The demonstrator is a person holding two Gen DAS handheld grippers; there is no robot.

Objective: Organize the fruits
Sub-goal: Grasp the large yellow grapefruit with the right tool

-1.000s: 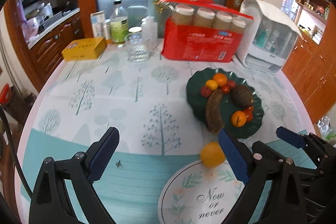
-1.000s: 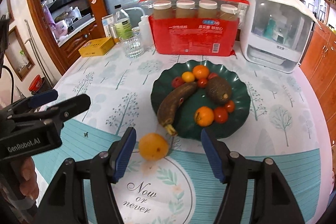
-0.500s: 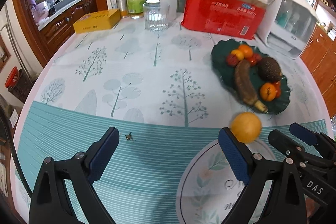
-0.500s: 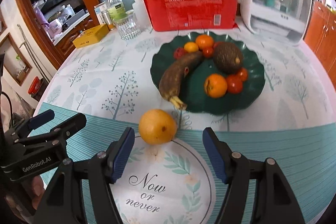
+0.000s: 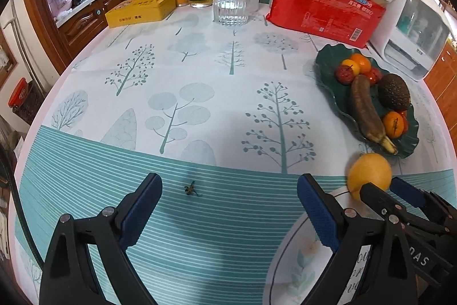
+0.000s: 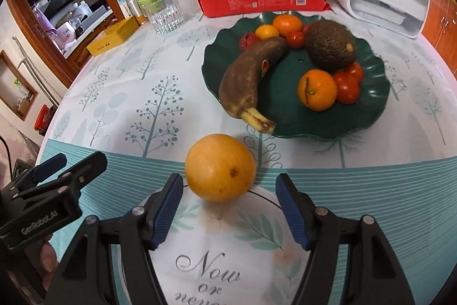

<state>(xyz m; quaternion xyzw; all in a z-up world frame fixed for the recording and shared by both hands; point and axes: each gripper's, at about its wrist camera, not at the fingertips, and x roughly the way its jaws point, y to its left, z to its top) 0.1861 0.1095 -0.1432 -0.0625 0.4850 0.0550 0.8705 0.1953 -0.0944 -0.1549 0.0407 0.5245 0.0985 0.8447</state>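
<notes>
Both grippers tilt steeply downward — left gripper (image 5: 228,202) and right gripper (image 6: 228,202) spread wide, nothing clasped.

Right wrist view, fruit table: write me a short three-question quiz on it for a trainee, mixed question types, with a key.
1. True or false: the large yellow-orange fruit lies on the green plate.
2. Multiple choice: the right gripper is
A. shut on the large fruit
B. open, its fingers on either side of the large fruit and short of it
C. shut on the banana
3. Fill in: on the plate, the browned banana has its stem end pointing toward the ____ fruit on the cloth.

Key:
1. False; it sits on the tablecloth, off the plate.
2. B
3. large yellow-orange
</notes>
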